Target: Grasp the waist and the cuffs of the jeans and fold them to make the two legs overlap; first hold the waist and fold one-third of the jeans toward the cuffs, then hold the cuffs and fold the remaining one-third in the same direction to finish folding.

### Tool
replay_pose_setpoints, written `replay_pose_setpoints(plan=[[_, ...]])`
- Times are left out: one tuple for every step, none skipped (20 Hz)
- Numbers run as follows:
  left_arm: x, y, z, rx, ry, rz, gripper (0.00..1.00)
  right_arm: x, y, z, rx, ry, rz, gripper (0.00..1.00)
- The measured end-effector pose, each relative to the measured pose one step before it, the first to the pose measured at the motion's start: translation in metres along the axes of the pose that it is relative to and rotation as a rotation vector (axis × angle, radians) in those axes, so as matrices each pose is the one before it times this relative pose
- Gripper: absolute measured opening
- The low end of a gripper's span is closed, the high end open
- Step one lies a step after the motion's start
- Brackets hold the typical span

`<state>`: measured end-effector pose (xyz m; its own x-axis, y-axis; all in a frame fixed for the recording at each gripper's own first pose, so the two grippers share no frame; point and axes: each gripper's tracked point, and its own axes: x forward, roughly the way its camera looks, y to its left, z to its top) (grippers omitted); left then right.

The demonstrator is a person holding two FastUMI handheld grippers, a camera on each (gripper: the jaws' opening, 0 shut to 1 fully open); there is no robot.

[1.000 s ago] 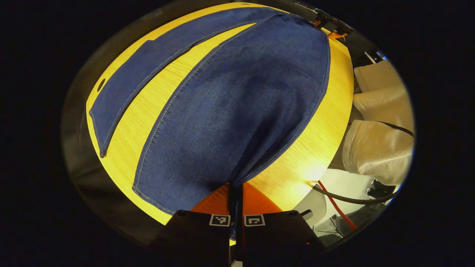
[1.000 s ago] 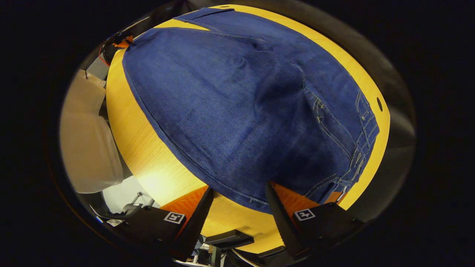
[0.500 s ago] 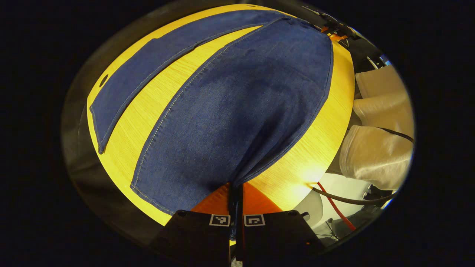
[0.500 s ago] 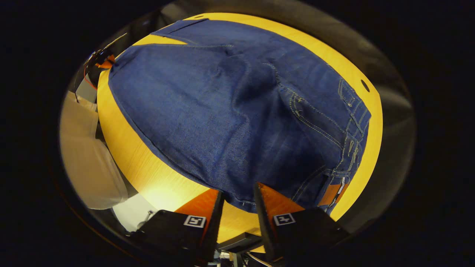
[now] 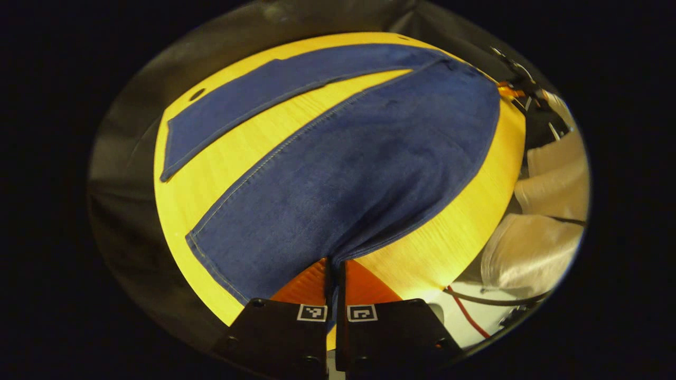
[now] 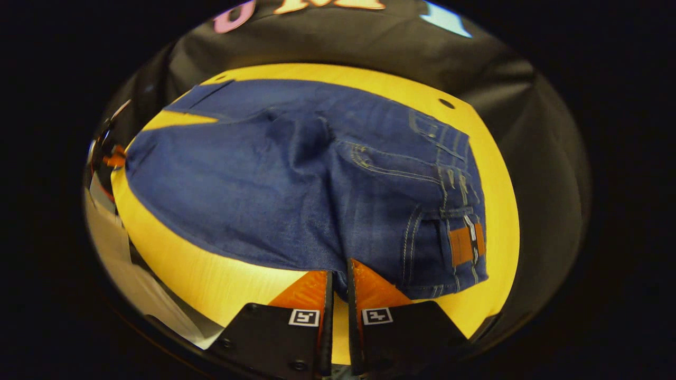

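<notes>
Table [image 5: 227, 158]: round yellow wooden top with fine grain, brightly lit near its close edge.
Holes [image 6: 446, 103]: small dark round holes in the table top, close to its far rim.
Cloth wall [image 6: 369, 42]: black, hanging behind the table.
Sleeve [image 5: 533, 253]: pale cream fabric of a person, just beside the table edge.
Cables [image 5: 470, 319]: one red and one black, running below the table edge, under the sleeve.

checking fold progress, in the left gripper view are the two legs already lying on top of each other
No, the jeans legs lie apart, with a strip of yellow table showing between them.
</notes>
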<state>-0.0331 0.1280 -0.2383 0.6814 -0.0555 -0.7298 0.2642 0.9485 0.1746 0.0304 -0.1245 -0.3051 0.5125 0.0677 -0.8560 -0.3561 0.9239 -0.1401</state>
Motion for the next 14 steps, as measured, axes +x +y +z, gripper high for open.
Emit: replay_pose_setpoints(plan=[[0.00037, 0.001, 0.00171, -0.05069, -0.04369, 0.02425, 0.0, 0.00004, 0.00006, 0.00061, 0.03959, -0.02255, -0.01883, 0.12], [0.00111, 0.00078, 0.00214, -0.05361, -0.03562, 0.01989, 0.0, -0.00096, -0.00007, 0.00077, 0.03161, -0.01907, -0.02135, 0.15], [0.00029, 0.0007, 0.00153, -0.05393, -0.02862, 0.01439, 0.0, -0.00091, -0.00091, 0.00005, 0.02202, -0.01794, -0.02171, 0.15], [0.00078, 0.00067, 0.00192, -0.05189, -0.02738, 0.00969, 0.0, -0.00058, -0.00015, 0.0006, 0.01169, -0.01266, -0.02068, 0.15], [0.00268, -0.00181, 0.00172, -0.05774, -0.03218, 0.01071, 0.0, 0.00346, -0.00017, -0.00029, 0.00468, -0.01037, -0.0232, 0.16], [0.00151, -0.00109, 0.00134, -0.05578, -0.0246, 0.01371, 0.0, -0.00112, 0.00046, 0.00221, 0.00802, -0.00499, -0.01468, 0.11], [-0.00004, -0.00003, 0.00063, -0.04032, -0.01834, 0.01395, 0.0, -0.00423, -0.00124, 0.00064, 0.0031, -0.00626, -0.01186, 0.07], [-0.00189, -0.00118, 0.00269, -0.02651, -0.01731, 0.01062, 0.0, -0.00223, -0.00048, 0.00263, 0.01001, -0.00954, -0.00791, 0.07], [-0.00107, 0.00111, 0.00245, -0.02021, -0.01582, 0.00815, 0.0, -0.00241, 0.00037, 0.00311, 0.01729, -0.00987, -0.00319, 0.07], [-0.00164, -0.00037, 0.00398, -0.01833, -0.02085, 0.00682, 0.0, -0.00371, -0.00084, 0.00582, 0.02521, -0.01871, 0.00106, 0.07], [-0.00102, -0.00088, 0.00364, -0.02076, -0.01727, 0.00041, 0.0, -0.00501, -0.00036, 0.00622, 0.02267, -0.01723, 0.00013, 0.06], [-0.00269, -0.00147, 0.00516, -0.02488, -0.01645, -0.00718, 0.0, -0.00442, -0.00024, 0.0079, 0.02327, -0.0156, 0.00127, 0.06], [-0.00356, -0.00143, 0.00725, -0.02859, -0.01319, -0.01146, 0.0, -0.00287, -0.00153, 0.00423, 0.01953, -0.01396, -0.00046, 0.07], [-0.004, -0.00166, 0.00717, -0.03316, -0.01148, -0.01531, 0.0, -0.00361, 0.00005, 0.00682, 0.01511, -0.01006, 0.00079, 0.04]])
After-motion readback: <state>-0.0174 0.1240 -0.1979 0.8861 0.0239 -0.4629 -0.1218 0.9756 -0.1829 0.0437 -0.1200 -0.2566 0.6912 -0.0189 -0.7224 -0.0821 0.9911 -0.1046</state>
